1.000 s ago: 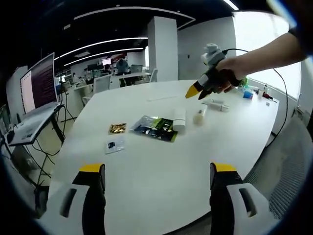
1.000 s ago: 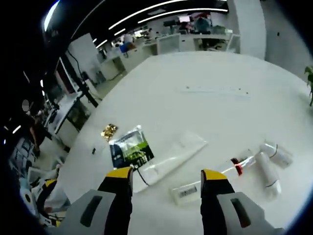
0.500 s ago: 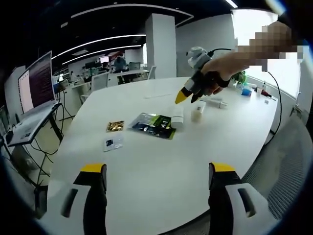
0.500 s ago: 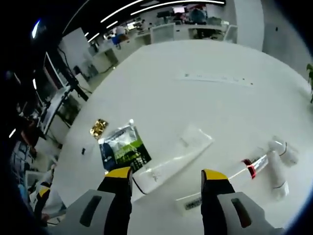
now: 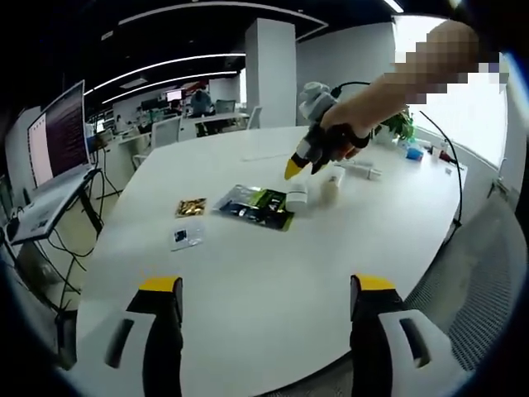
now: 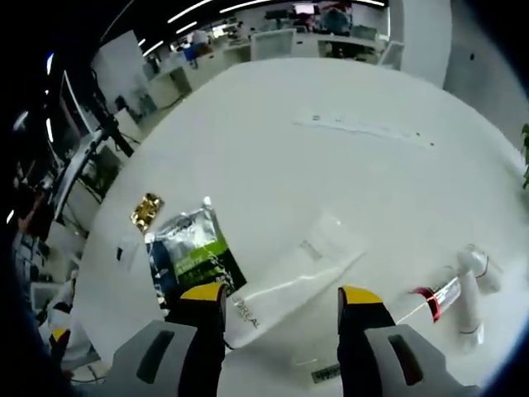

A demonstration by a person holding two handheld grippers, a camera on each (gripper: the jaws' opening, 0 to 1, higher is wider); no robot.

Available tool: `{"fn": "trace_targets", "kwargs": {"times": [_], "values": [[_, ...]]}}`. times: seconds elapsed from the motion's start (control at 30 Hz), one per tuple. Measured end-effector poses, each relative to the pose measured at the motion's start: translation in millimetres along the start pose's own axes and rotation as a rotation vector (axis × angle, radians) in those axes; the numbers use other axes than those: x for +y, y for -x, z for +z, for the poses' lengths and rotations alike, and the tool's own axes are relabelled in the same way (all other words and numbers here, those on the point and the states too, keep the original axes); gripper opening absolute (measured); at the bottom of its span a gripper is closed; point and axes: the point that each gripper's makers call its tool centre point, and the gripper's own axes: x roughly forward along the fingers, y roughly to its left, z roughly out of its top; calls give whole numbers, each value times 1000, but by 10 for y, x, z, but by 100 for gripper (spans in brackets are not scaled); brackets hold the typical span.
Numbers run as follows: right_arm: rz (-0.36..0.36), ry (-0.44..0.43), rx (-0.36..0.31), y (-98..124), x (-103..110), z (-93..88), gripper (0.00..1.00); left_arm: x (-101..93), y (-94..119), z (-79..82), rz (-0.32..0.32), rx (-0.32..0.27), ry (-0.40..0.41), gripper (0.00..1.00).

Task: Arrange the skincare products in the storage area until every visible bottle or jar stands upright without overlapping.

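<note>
- Right claw [image 6: 281, 299] spread wide, nothing between its jaws; sits low in the right gripper view, just above the white tube [image 6: 291, 277].
- Also seen from the left gripper view, upper middle, held by a hand [image 5: 351, 132]; yellow tips point down at the tube [image 5: 296, 196].
- Left claw [image 5: 263, 288] spread wide too, holding nothing, at the bottom of the left gripper view, well apart from the products.
- Tube lies flat on the white surface [image 6: 273, 141], centre of the right gripper view, one end touching or just over the green pouch [image 6: 188, 252].
- Tube looks light and soft; would likely squash and bend if pinched hard. Smooth skin, so probably slippery.
- Best hold is likely across the stiffer cap end; can't tell for sure which end that is.
- Clear red-band bottle [image 6: 430, 298] and small white bottle [image 6: 469, 302] lie on their sides at lower right, close together.
- Both look hard and round, so likely to roll away. Pinching across the middle of the body seems safest.
- Gold packet [image 6: 146, 209] sits upper left of the pouch; looks thin and floppy.
- Hard to make out: a labelled item at the bottom edge between the jaws, partly cut off.
- Words on the tube too small to read fully.
</note>
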Motion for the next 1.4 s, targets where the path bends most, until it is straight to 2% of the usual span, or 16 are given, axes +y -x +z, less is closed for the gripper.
{"fn": "trace_targets", "kwargs": {"times": [0.07, 0.13, 0.2, 0.3, 0.53, 0.67, 0.77, 1.0, 1.13, 1.17, 1.23, 1.3, 1.4], "values": [[-17, -2, 15, -32, 3, -50, 57, -4, 1, 3, 1, 3, 0, 76], [-18, -44, 25, -111, 4, -86, 57, -12, 0, -2, -1, 7, 3, 75], [-19, -78, 29, -57, 14, -96, 56, -16, 1, -5, -1, 11, 3, 75], [-24, -82, 24, -62, 19, -87, 55, -24, 5, -1, -3, 13, 3, 75], [-54, 3, 26, -126, -29, 6, 53, -30, 12, -4, -5, 16, 11, 74], [-40, 29, 38, -163, -88, 23, 43, -28, 12, -18, -6, 24, 12, 74], [-40, 52, 55, -199, -105, 17, 40, -30, 12, -20, -7, 27, 12, 74], [-24, 85, 73, -269, -91, 0, 42, -44, 8, -42, -18, 38, 18, 73], [-46, 188, 94, -286, -96, 28, 41, -52, 4, -54, -22, 46, 12, 73], [-58, 239, 87, -296, -92, 28, 41, -51, -2, -65, -22, 49, 12, 72], [-61, 242, 62, -294, -67, 22, 41, -53, -5, -72, -23, 53, 10, 72], [-83, 182, 12, -302, -156, 62, 34, -48, -11, -84, -22, 57, 8, 72], [-76, 155, 0, -299, -199, 64, 28, -46, -14, -97, -22, 62, 12, 71]]}}
